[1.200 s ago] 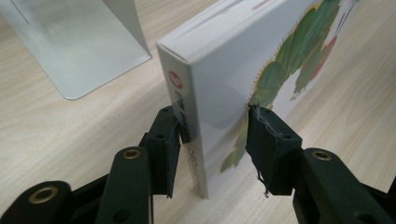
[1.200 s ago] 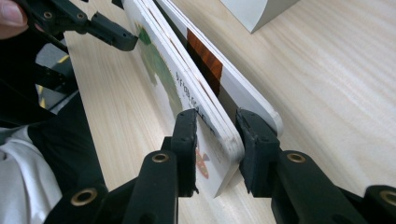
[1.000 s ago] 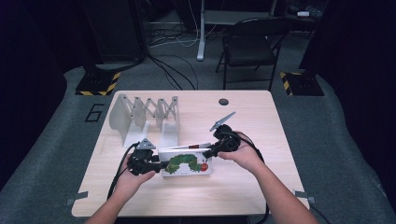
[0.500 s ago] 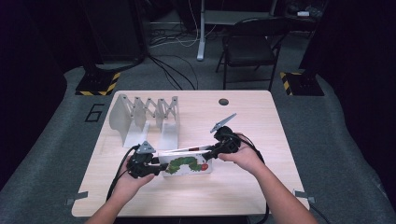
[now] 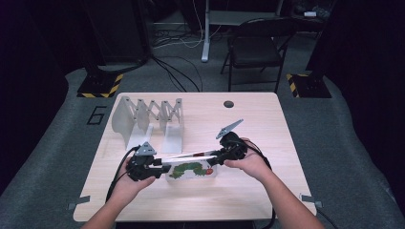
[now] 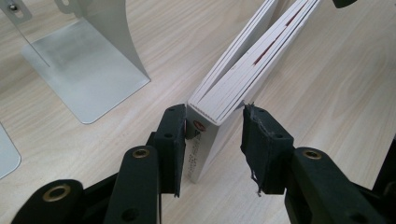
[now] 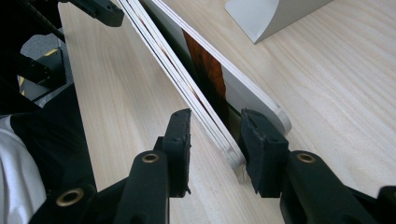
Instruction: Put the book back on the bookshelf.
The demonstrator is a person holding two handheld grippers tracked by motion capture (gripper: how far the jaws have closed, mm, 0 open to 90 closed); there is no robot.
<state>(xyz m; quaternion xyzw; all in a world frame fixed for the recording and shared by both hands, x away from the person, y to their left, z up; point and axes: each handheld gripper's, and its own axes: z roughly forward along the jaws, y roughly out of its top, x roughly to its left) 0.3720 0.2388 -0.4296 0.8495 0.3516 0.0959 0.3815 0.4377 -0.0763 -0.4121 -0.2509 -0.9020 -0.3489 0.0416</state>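
High view: book [image 5: 191,170] stands on edge near the table's [image 5: 267,200] near side, left gripper [image 5: 160,168] at its left end, right gripper [image 5: 215,159] at its right; rack [image 5: 148,117] beyond. Left gripper view: jaws open, straddling the spine end [image 6: 205,140]. Right gripper view: jaws open around the fanned page edges [image 7: 205,116]. Stiff board pages, light, glossy; likely best pinched at the spine.
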